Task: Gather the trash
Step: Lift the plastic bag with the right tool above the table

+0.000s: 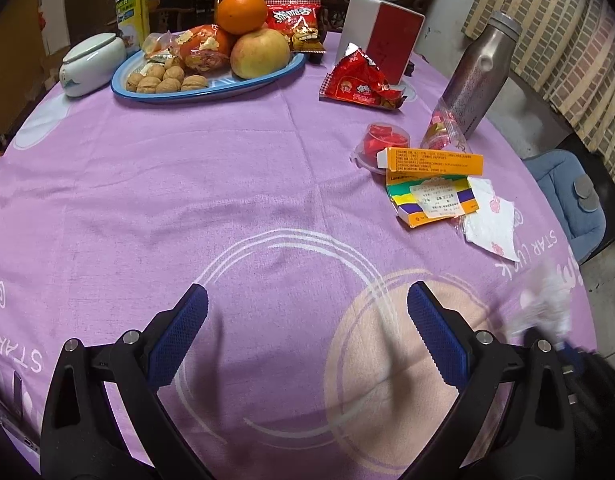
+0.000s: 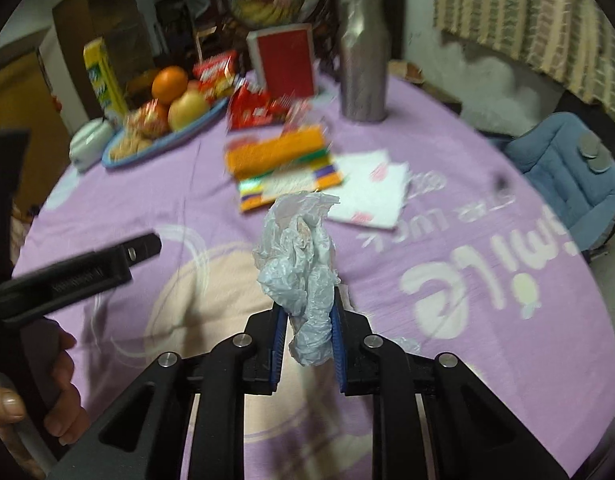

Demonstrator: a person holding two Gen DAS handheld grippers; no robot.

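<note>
Desk cloth [image 1: 235, 184] is matt woven fabric w/ faint creases. The wad [image 2: 297, 264] in the right claw [image 2: 307, 336] looks like thin crinkled plastic film, though blurred. Bottle [image 1: 477, 76]: dented brushed metal; snack packet [image 1: 361, 82]: glossy foil.

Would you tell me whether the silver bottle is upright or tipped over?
Upright: the silver bottle stands on its base on the purple tablecloth, neck up.

Round table w/ purple cloth [image 1: 227, 184], fruit tray [image 1: 211, 90], jar [image 1: 89, 64], wrappers [image 1: 361, 80], cartons [image 1: 433, 184], napkin [image 1: 493, 220], steel bottle [image 1: 477, 76]

fruit tray [image 1: 155, 94] | white jar [image 1: 89, 65] | steel bottle [image 1: 477, 76] | blue cushion [image 1: 563, 196]
</note>
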